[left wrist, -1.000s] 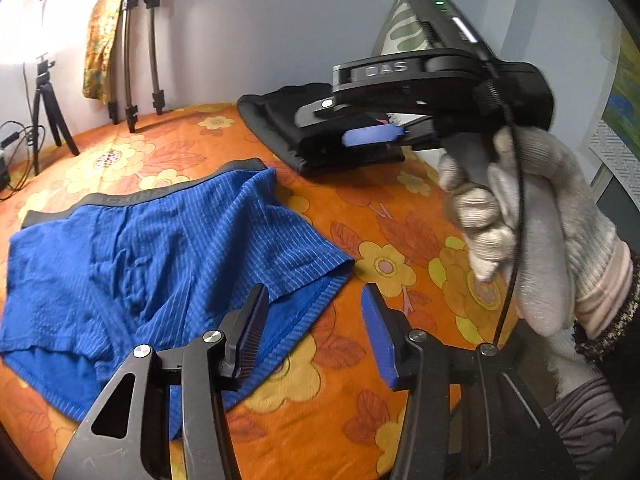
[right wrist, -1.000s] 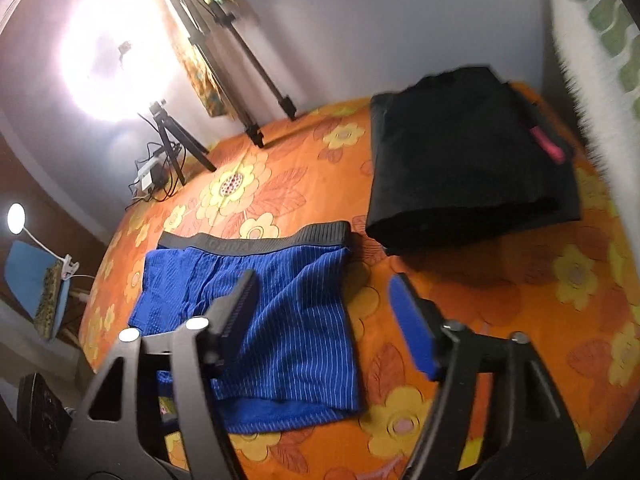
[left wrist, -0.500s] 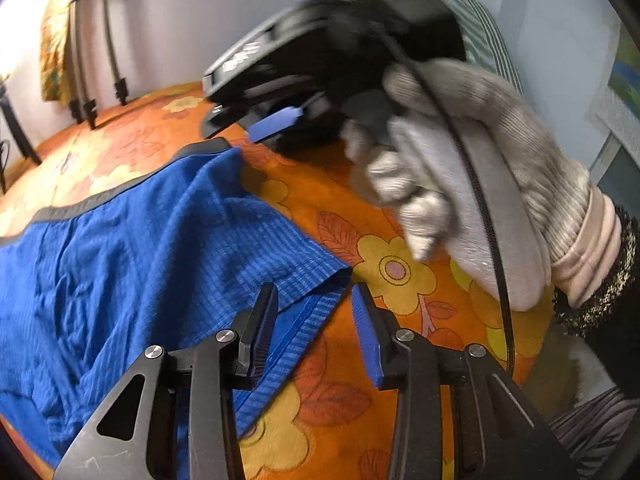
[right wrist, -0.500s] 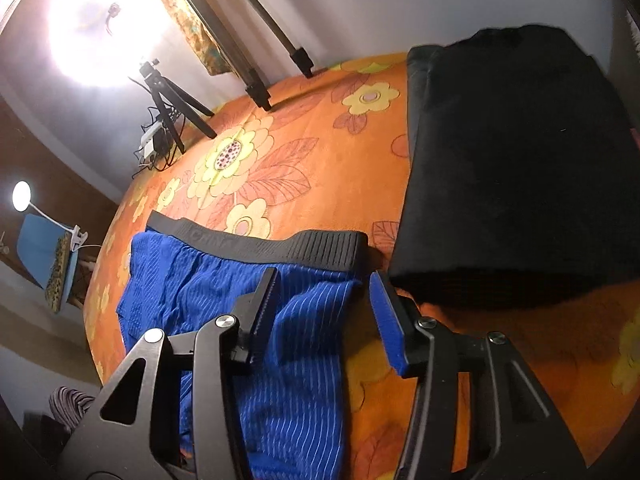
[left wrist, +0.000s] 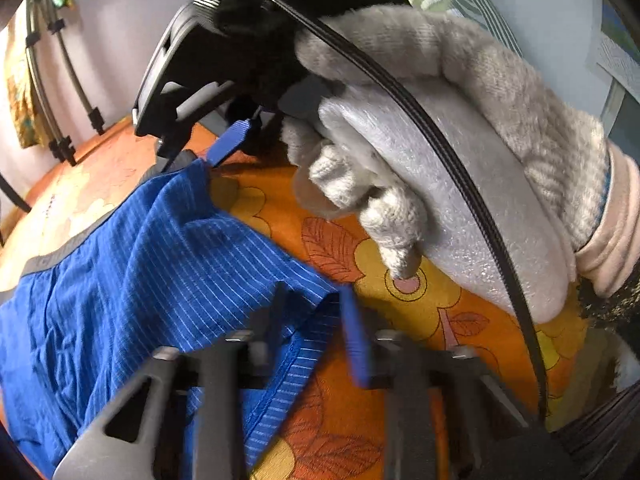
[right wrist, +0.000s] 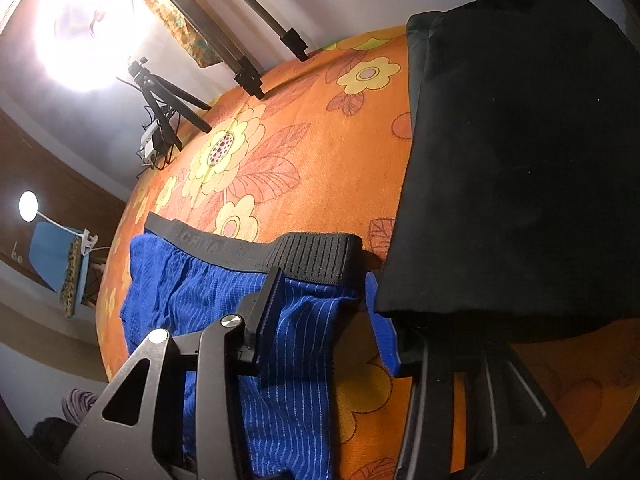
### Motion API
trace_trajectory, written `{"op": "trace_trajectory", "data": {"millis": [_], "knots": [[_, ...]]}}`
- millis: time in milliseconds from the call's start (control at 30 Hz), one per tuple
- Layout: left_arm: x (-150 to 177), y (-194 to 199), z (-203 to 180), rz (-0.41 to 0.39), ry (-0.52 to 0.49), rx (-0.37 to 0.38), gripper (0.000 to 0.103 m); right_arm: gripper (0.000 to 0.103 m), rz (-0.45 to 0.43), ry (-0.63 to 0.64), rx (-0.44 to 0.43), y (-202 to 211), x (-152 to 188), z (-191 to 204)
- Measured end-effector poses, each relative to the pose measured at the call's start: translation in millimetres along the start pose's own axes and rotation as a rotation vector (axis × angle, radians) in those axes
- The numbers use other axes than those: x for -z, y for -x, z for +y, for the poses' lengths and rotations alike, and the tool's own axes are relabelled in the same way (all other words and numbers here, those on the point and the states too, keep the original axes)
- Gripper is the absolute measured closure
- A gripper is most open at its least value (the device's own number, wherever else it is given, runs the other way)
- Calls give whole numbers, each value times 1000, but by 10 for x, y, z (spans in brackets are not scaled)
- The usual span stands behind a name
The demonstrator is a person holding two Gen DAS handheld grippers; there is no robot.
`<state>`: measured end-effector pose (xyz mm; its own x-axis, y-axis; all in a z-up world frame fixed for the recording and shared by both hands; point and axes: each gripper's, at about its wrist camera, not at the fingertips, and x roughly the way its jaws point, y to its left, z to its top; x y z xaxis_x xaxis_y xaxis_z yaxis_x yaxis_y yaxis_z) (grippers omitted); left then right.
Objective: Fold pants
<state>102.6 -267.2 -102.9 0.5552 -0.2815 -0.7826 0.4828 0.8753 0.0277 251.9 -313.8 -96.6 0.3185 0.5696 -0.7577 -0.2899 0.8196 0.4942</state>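
Both my grippers have dropped from above the orange flowered bedspread (right wrist: 304, 160) onto one side of the blue pinstriped shorts with the dark grey waistband (left wrist: 152, 264). My left gripper (left wrist: 310, 332) has narrowed its part-open jaws around the leg-hem corner; my right gripper (right wrist: 324, 312) straddles the waistband corner, jaws also apart, nothing clamped yet. The gloved right hand (left wrist: 440, 208) fills the left view. A folded black garment (right wrist: 520, 152) lies just beside. The first fold looks imminent.
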Motion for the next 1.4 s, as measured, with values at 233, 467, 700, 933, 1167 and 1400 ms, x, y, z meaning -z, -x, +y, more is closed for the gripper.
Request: {"op": "trace_trajectory", "data": {"millis": [233,467,700,933,1167,1400], "knots": [[2,200,154,-72,130,102,98,58,11,-15,29,-64,-16,16],[-14,393,190,-108,176,175,98,58,3,-41,30,-110,-70,27],[12,367,295,-103,205,213,98,85,-16,-96,30,-88,-67,-91],[6,416,336,-118,204,207,98,95,-61,-106,34,-11,-44,-68],[93,690,560,-166,252,201,98,96,-102,-71,57,147,-113,173],[255,1017,882,-206,317,167,98,96,-132,-12,80,310,-238,639]]}}
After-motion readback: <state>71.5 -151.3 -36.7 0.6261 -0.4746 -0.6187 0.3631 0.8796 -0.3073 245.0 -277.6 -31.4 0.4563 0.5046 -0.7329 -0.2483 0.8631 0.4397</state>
